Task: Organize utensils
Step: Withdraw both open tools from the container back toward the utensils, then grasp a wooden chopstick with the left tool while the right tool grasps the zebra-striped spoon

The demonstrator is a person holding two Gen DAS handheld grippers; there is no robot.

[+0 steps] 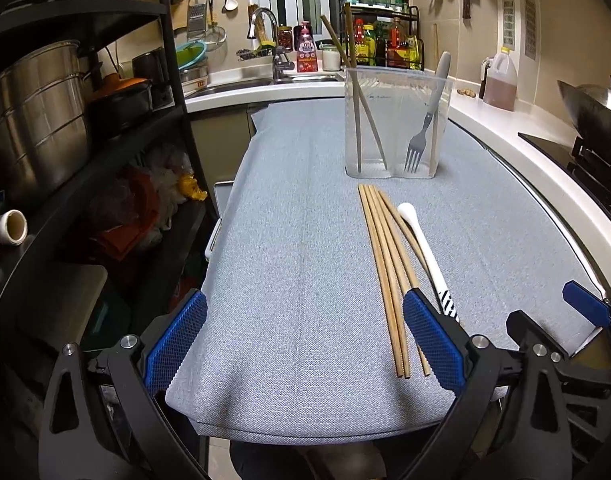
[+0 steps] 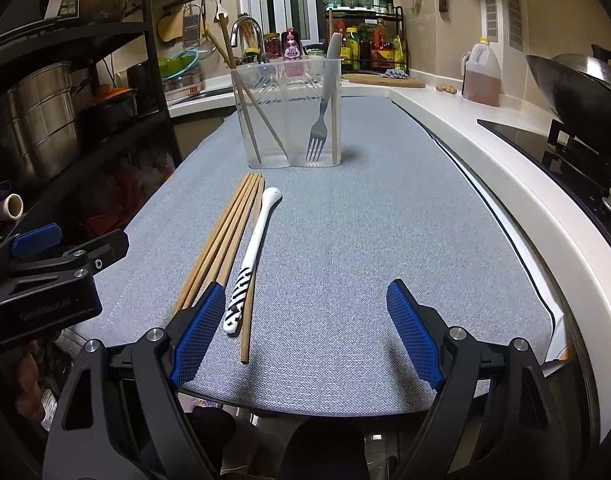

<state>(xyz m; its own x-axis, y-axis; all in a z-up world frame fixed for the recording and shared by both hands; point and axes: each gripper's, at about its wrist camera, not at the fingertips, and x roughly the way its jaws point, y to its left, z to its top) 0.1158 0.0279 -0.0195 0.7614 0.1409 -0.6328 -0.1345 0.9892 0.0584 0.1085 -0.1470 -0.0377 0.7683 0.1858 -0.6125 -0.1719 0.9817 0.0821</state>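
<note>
1. Left gripper (image 1: 305, 344): jaws spread wide, nothing held between the blue pads (image 1: 177, 344); only bare grey cloth (image 1: 297, 208) is seen in the gap.
2. Right gripper (image 2: 305, 328): jaws likewise spread wide, nothing gripped; grey cloth is seen between its pads (image 2: 415, 336).
3. The two grippers are placed side by side over the near edge of the cloth; each one's body is seen at the edge of the other's view.
4. Loose wooden chopsticks (image 1: 385, 276) are laid flat on the cloth, just ahead of the left gripper's right pad and, in the right wrist view, ahead of the right gripper's left pad. The near ends are partly hidden behind those pads; contact cannot be told.
5. A white spoon (image 2: 253, 256) with a black-striped handle is laid against the chopsticks, on their right, bowl end pointing away from the grippers.
6. Further ahead, a clear plastic utensil holder (image 1: 397, 128) is stood upright on the cloth. Two chopsticks lean in its left compartment; a grey-handled fork (image 1: 421, 136), tines down, is stood in its right compartment.
7. Beyond the holder: sink faucet (image 1: 265, 28), condiment rack (image 1: 381, 36).
8. Right of the grippers: white counter, oil jug (image 2: 481, 76), wok (image 2: 577, 84).
9. Left: black shelf with steel pots (image 1: 37, 112).
</note>
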